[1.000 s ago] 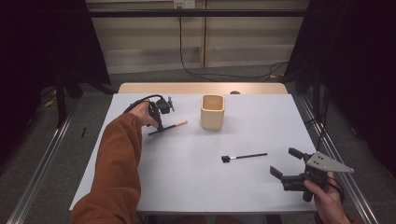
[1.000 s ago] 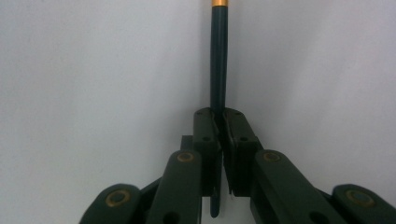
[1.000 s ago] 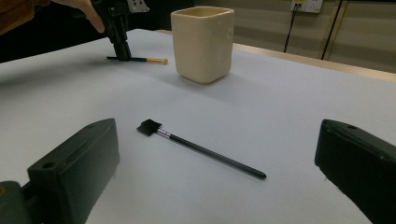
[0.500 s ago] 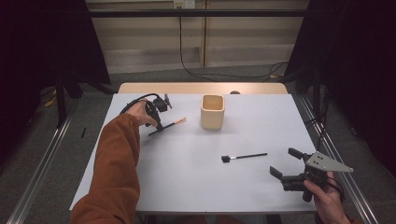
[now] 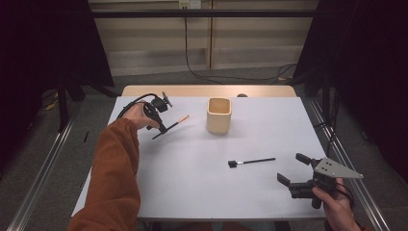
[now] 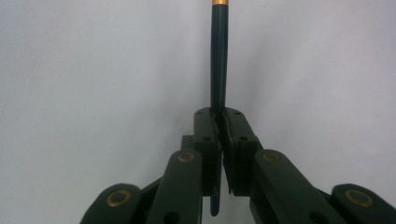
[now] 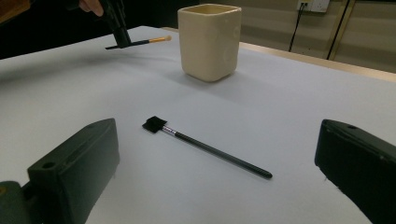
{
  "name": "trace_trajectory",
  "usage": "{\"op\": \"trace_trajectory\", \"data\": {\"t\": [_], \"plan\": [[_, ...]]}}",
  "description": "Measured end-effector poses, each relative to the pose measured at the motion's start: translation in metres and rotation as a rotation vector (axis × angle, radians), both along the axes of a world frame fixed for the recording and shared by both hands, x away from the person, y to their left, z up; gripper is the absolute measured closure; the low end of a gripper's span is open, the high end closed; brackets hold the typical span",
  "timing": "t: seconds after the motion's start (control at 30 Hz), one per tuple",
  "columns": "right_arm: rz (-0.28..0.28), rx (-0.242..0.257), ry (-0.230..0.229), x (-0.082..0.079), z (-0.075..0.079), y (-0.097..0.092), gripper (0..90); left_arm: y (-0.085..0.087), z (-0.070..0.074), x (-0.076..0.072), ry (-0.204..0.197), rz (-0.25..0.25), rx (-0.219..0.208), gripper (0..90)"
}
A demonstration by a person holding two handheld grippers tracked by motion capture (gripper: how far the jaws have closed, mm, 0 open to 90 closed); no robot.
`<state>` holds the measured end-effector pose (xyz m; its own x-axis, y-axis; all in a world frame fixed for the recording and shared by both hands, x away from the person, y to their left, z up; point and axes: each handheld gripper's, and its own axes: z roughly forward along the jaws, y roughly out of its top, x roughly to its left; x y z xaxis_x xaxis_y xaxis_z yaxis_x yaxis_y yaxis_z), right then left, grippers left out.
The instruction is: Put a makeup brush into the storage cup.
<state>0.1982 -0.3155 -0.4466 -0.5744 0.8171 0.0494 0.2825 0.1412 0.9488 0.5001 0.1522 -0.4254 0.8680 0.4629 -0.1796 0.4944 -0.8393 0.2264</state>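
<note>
My left tongs are clamped on the orange-tipped brush, its long axis pointing at the cup just beyond, while my right tongs gape nearest the black brush lying on the table.

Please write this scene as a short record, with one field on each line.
left claw: shut on the thin dark brush with orange tip, lifted above the table
right claw: open, holds nothing
cream square ceramic cup: upright, to the right of the held brush
black flat-headed brush: lies on the white table, in front of the right claw
</note>
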Motion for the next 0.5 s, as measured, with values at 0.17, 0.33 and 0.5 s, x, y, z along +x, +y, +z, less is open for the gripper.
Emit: {"op": "trace_trajectory", "data": {"t": [0.17, 0.33, 0.5], "plan": [[-0.013, 0.007, 0.005, 0.001, 0.0, -0.002, 0.0, 0.008, 0.004, -0.006, -0.034, 0.032, -0.057, 85.1], [-0.008, 0.003, 0.001, 0.0, 0.0, -0.002, 0.0, 0.019, 0.006, -0.015, -0.096, 0.057, -0.154, 85.2], [0.0, 0.001, 0.001, 0.001, 0.0, -0.001, 0.0, 0.027, -0.003, -0.024, -0.139, 0.1, -0.22, 85.2]]}}
